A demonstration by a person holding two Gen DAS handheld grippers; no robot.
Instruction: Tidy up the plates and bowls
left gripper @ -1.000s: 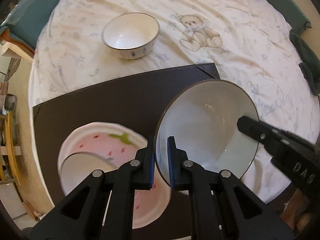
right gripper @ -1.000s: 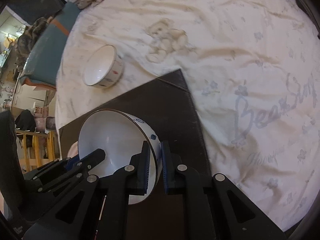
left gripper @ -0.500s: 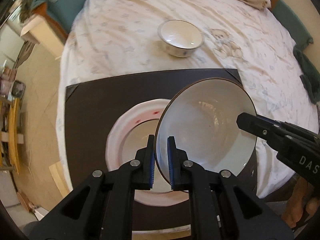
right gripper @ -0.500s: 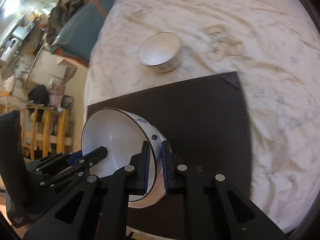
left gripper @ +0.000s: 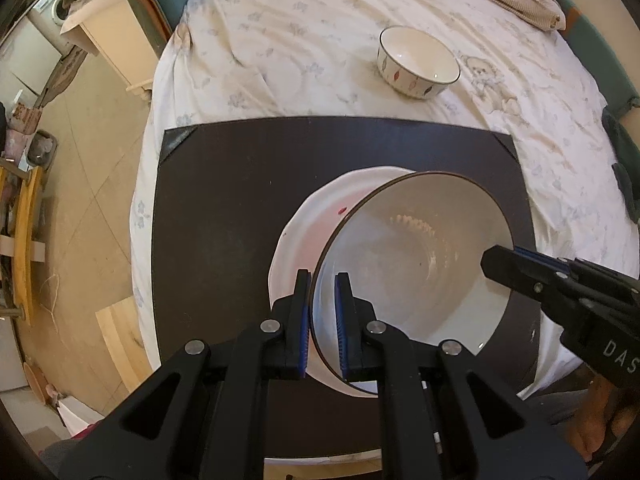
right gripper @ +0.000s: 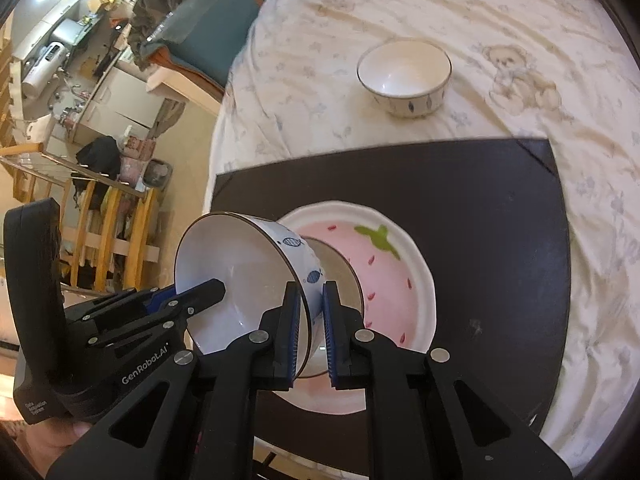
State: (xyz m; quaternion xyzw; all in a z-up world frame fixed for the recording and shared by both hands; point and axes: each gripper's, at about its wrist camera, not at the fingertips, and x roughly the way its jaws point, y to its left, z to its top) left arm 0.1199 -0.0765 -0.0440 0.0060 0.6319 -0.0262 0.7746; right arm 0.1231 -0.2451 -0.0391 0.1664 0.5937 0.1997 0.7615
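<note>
Both grippers hold one large white bowl (left gripper: 412, 264) with a dark rim and blue marks, tilted above the pink strawberry plate (right gripper: 384, 276). My left gripper (left gripper: 322, 312) is shut on the bowl's left rim. My right gripper (right gripper: 310, 320) is shut on the opposite rim; the bowl (right gripper: 240, 276) shows there too. The plate (left gripper: 316, 216) lies on the dark mat (left gripper: 224, 208), partly hidden by the bowl. A smaller white bowl (left gripper: 418, 62) with leaf marks stands alone on the tablecloth behind the mat, also in the right wrist view (right gripper: 404, 76).
The table has a cream cloth (left gripper: 304, 40) with a teddy bear print (right gripper: 516, 76). Its left edge drops to the floor (left gripper: 80, 184). Teal chairs (right gripper: 200, 16) stand behind. A dark green cloth (left gripper: 624, 168) lies at the right edge.
Both grippers have carried the large bowl back and left over the mat. It now hangs over the strawberry plate. The small bowl has not moved.
</note>
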